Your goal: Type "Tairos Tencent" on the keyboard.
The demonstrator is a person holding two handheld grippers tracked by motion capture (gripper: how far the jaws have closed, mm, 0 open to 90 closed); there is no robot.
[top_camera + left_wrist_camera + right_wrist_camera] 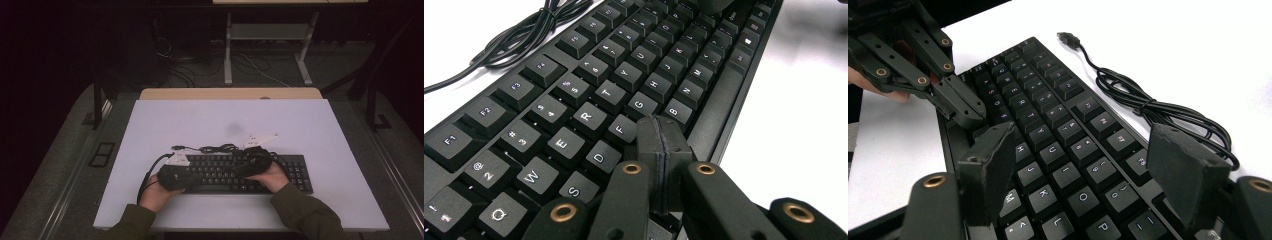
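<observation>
A black keyboard [296, 172] lies across the near half of the white table [200, 120]. Its coiled black cable [220, 148] rests just behind it, with the USB plug [1068, 37] free on the table. My left gripper [192, 175] is over the keyboard's left part. In the left gripper view [664, 132] the jaws are pressed together with nothing between them, tips down at the keys near F and V. My right gripper [236, 171] hovers over the middle keys. Its pads [990, 165] stand wide apart above the J, K, L area [1088, 165]. The left gripper [960, 107] faces it.
The cable bundle [519, 35] lies close behind the function-key row. A wooden desk edge [230, 93] borders the table's far side, with a metal-legged stand [270, 45] and floor cables beyond. White table surface runs around the keyboard on all sides.
</observation>
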